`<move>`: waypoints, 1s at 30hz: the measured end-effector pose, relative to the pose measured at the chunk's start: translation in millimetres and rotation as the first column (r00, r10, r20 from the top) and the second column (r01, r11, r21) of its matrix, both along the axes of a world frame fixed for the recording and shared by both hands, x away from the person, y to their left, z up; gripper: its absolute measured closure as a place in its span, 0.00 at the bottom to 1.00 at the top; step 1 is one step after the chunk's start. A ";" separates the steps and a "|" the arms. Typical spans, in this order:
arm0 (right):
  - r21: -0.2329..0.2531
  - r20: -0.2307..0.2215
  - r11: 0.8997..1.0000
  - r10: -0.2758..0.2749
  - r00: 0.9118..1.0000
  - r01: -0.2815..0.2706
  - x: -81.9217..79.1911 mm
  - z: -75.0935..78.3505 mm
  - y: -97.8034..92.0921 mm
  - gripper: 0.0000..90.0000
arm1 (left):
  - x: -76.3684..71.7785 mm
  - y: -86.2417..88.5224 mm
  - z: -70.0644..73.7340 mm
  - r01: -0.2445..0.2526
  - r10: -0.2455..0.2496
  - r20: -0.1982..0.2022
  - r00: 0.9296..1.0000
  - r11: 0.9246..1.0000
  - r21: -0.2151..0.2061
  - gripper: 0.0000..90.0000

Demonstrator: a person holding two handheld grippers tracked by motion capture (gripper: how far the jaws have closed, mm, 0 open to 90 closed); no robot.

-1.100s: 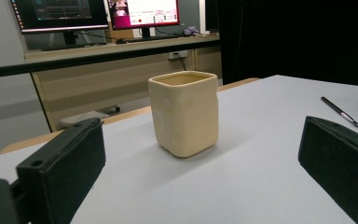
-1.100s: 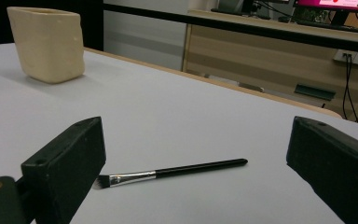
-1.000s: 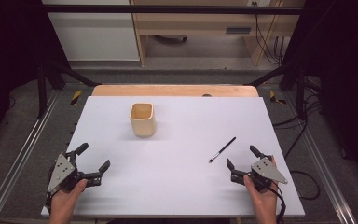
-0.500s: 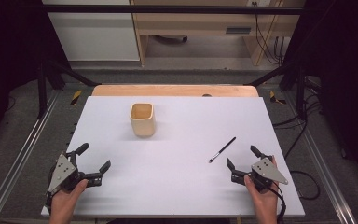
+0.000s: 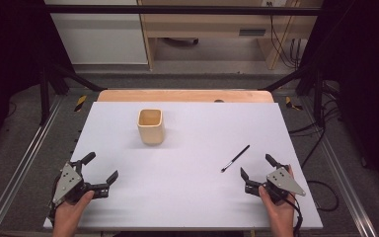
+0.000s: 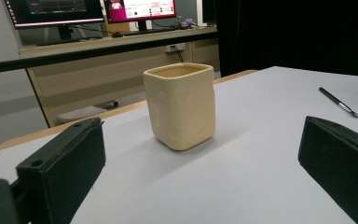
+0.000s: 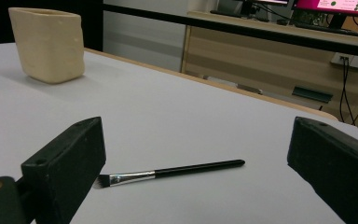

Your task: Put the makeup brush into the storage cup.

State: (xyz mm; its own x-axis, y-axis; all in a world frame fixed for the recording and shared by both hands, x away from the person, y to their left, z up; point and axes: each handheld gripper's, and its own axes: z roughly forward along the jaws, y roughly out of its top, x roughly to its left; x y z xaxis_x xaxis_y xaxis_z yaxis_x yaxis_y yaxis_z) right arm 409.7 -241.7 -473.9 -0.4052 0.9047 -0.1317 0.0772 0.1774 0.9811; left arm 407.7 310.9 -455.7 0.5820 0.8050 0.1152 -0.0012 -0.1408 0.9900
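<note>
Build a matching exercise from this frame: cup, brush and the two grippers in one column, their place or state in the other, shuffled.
1. cup
2. brush
3. left gripper
4. right gripper

a. lies flat on the table, bristles toward the person
b. open, at the table's near left
c. stands upright, left of centre
d. open, just behind the brush

Pairs: 1-c, 2-a, 3-b, 4-d

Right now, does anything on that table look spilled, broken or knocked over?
Nothing stands out. The cream cup stands upright on the white table, with no spill around it. The small brush lies flat near the right claw. Both claws are open and empty.
</note>
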 end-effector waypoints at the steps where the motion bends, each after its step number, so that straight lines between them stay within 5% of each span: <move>1: 0.001 0.001 1.000 0.001 1.000 -0.001 -0.1 0.4 0.2 0.05 | 0.2 0.0 -0.2 0.001 -0.001 -0.002 1.000 1.000 0.000 0.01; 19: -0.008 -0.011 1.000 0.002 1.000 -0.002 0.0 6.1 7.4 0.04 | 1.4 -5.8 -0.9 0.000 0.001 -0.038 0.999 1.000 0.017 0.01; 25: 0.026 0.001 1.000 -0.008 1.000 0.008 0.8 9.0 1.5 0.04 | 7.1 -17.9 7.3 0.027 -0.022 -0.077 0.997 0.998 0.063 0.01; 30: 0.039 0.009 0.999 -0.010 1.000 0.009 1.6 11.7 -0.7 0.04 | 15.1 -40.2 16.4 0.089 -0.075 -0.111 0.991 0.989 0.121 0.01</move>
